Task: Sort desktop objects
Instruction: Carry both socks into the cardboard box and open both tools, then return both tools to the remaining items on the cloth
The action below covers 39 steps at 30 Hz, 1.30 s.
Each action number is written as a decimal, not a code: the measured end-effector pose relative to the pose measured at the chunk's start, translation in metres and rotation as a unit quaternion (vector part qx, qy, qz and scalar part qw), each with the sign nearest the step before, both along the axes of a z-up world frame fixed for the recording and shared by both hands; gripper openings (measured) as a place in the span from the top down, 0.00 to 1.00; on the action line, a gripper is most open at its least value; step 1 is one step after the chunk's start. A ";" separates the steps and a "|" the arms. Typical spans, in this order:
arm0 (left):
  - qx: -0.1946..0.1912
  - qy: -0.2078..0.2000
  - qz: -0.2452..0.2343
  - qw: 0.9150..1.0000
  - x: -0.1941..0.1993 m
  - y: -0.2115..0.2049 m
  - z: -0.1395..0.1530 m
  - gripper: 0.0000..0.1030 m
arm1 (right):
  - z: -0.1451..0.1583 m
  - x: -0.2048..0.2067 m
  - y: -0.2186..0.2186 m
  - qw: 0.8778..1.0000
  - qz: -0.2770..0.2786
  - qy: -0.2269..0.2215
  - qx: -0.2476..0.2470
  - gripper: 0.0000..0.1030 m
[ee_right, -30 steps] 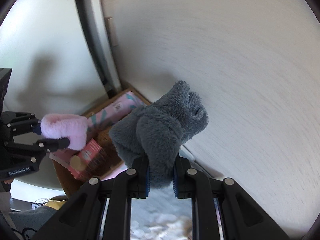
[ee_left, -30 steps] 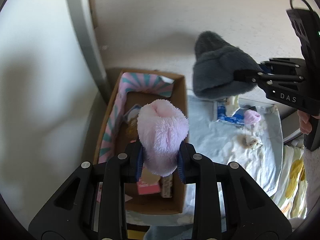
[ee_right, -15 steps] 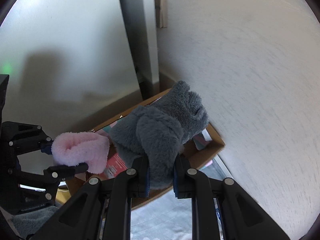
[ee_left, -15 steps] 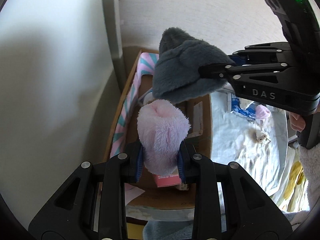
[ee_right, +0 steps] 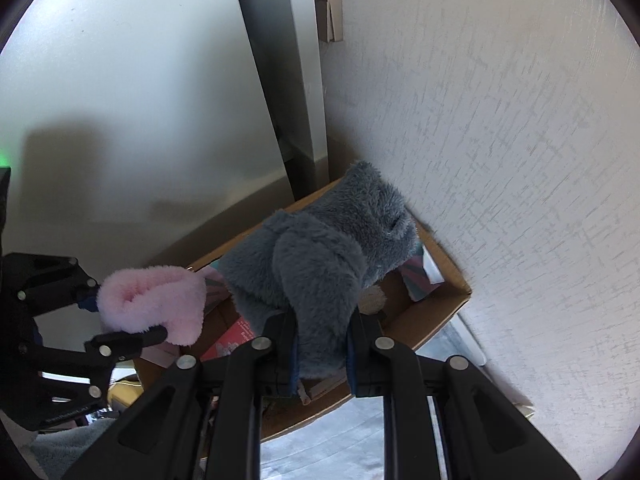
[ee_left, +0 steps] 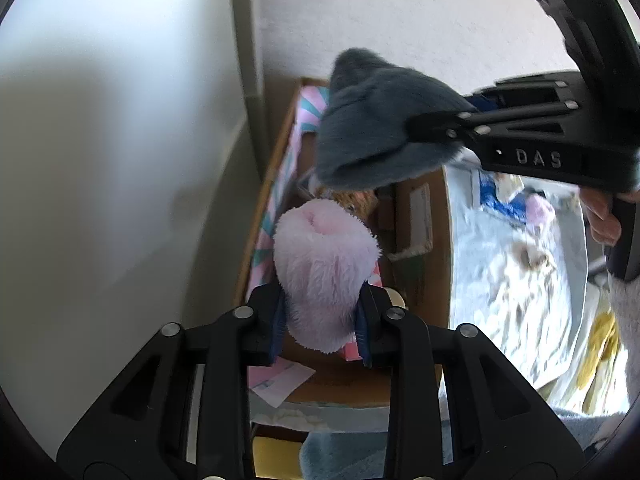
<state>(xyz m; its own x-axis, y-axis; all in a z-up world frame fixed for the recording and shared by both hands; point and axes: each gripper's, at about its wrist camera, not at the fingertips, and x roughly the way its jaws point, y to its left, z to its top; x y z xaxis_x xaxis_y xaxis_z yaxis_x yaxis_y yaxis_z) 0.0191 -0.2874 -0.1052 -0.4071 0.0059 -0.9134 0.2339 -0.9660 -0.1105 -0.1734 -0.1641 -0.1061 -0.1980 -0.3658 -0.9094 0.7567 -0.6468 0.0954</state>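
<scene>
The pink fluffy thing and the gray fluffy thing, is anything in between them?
No, just open air. In the right wrist view a gap parts the pink fluffy thing from the gray fluffy thing; behind it lies the cardboard box.

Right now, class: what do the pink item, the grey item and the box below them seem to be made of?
Pink item: fluffy fleece-like fabric, matte, long loose fibres at its edges. Grey item: similar plush fabric, dense short pile, probably synthetic. Box: brown cardboard, dull, with thin, raw-cut walls.
</scene>
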 end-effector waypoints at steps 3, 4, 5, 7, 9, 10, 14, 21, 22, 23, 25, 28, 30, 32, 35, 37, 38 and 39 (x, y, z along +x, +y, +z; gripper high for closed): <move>0.013 -0.019 -0.013 1.000 0.000 0.007 -0.011 0.36 | -0.007 -0.003 0.001 1.000 -0.024 -0.013 -0.006 0.40; 0.008 -0.018 -0.017 1.000 0.001 0.010 -0.013 0.03 | -0.008 -0.005 0.003 0.999 -0.034 -0.011 -0.012 0.20; -0.003 0.003 -0.023 1.000 0.005 0.013 -0.012 0.00 | -0.007 -0.008 0.002 0.999 -0.042 -0.007 -0.023 0.14; -0.011 0.015 -0.027 0.999 0.009 0.017 -0.011 0.00 | -0.007 -0.008 0.010 0.997 -0.062 -0.001 -0.041 0.04; -0.008 0.010 -0.027 1.000 0.010 0.018 -0.012 0.00 | -0.009 -0.003 0.012 0.996 -0.073 0.003 -0.044 0.01; -0.009 0.007 -0.026 1.000 0.007 0.020 -0.013 0.00 | -0.008 -0.005 0.013 0.996 -0.077 0.006 -0.039 0.01; -0.017 0.009 -0.021 1.000 0.007 0.019 -0.005 0.00 | 0.003 -0.018 0.040 0.996 -0.081 0.021 -0.032 0.01; -0.013 0.004 -0.032 0.999 0.003 0.027 -0.004 0.00 | 0.007 -0.006 0.044 0.996 -0.084 0.015 -0.039 0.01; -0.013 0.006 -0.032 0.999 0.003 0.029 -0.003 0.00 | 0.009 -0.004 0.046 0.996 -0.084 0.016 -0.038 0.01; -0.010 0.007 -0.032 0.999 0.003 0.030 -0.002 0.00 | 0.011 -0.002 0.048 0.996 -0.084 0.016 -0.039 0.01; -0.005 0.010 -0.032 0.999 0.004 0.032 0.000 0.00 | 0.011 0.000 0.051 0.995 -0.088 0.020 -0.040 0.01; 0.004 0.016 -0.036 0.999 0.005 0.036 0.004 0.00 | 0.013 0.000 0.058 0.993 -0.103 0.027 -0.043 0.01; 0.009 0.018 -0.039 0.999 0.006 0.039 0.007 0.00 | 0.018 0.001 0.064 0.993 -0.111 0.020 -0.046 0.01; 0.007 0.020 -0.041 0.999 0.006 0.042 0.009 0.00 | 0.022 0.002 0.068 0.992 -0.114 0.022 -0.053 0.01; -0.007 0.029 -0.031 0.999 0.006 0.047 0.017 0.00 | 0.031 0.007 0.076 0.992 -0.113 0.036 -0.054 0.01; -0.004 0.035 -0.026 0.999 0.005 0.047 0.022 0.00 | 0.036 0.011 0.082 0.992 -0.106 0.044 -0.043 0.01; -0.004 0.038 -0.024 0.999 0.004 0.049 0.024 0.00 | 0.039 0.013 0.087 0.993 -0.107 0.046 -0.030 0.01; -0.009 0.041 -0.024 0.999 0.003 0.050 0.028 0.00 | 0.042 0.014 0.090 0.993 -0.110 0.046 -0.023 0.01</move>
